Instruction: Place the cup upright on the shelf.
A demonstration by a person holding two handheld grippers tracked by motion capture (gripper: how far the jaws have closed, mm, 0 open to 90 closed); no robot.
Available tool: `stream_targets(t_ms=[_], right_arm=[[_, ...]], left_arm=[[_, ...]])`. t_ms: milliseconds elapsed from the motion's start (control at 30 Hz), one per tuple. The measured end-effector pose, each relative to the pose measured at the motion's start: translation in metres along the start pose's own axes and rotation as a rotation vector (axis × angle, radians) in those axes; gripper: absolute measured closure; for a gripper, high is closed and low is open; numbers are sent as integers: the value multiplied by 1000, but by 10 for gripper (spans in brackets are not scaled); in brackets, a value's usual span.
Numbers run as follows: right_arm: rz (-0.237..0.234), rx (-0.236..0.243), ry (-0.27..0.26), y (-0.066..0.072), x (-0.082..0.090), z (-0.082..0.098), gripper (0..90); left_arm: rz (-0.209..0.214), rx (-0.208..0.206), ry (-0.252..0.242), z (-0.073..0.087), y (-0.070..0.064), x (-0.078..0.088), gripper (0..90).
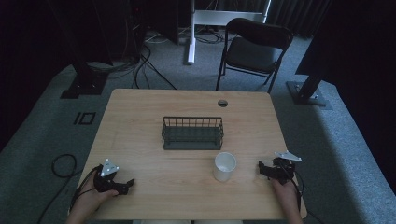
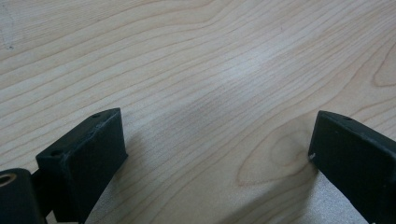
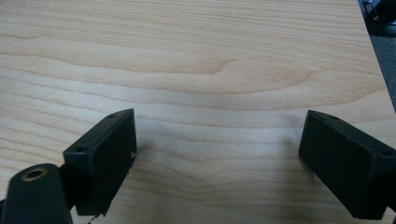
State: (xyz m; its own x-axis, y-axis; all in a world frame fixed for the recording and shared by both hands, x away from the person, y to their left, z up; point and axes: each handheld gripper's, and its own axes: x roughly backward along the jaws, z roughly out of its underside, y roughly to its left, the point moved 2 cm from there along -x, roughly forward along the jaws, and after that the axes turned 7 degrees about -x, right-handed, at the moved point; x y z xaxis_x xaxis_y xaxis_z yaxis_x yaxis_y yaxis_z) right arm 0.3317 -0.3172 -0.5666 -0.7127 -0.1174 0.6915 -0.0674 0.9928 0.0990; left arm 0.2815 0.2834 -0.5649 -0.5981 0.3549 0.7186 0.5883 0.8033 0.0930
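Observation:
A white cup [image 1: 225, 166] stands upright on the wooden table [image 1: 140, 116], just in front of a dark wire basket [image 1: 192, 133] at the table's middle. My left gripper [image 1: 122, 185] rests near the front left corner, held by a hand, jaws wide apart over bare wood [image 2: 215, 135]. My right gripper [image 1: 262, 169] lies near the front right edge, a short way right of the cup, its tips pointing toward the cup. Its jaws also stand wide apart with only tabletop [image 3: 219, 135] between them. Neither gripper holds anything.
A round cable hole [image 1: 222, 103] sits near the table's far edge. Behind the table stands a black folding chair [image 1: 252, 49]. Cables [image 1: 60, 165] trail on the grey carpet at left. Stand bases [image 1: 84, 86] flank the table on both sides.

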Motion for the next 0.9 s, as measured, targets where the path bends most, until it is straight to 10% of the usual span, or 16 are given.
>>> stream_targets(t_ms=[900], right_arm=[[-2, 2, 0, 0, 0, 0, 108]], left_arm=[[74, -87, -8, 1, 3, 2, 60]])
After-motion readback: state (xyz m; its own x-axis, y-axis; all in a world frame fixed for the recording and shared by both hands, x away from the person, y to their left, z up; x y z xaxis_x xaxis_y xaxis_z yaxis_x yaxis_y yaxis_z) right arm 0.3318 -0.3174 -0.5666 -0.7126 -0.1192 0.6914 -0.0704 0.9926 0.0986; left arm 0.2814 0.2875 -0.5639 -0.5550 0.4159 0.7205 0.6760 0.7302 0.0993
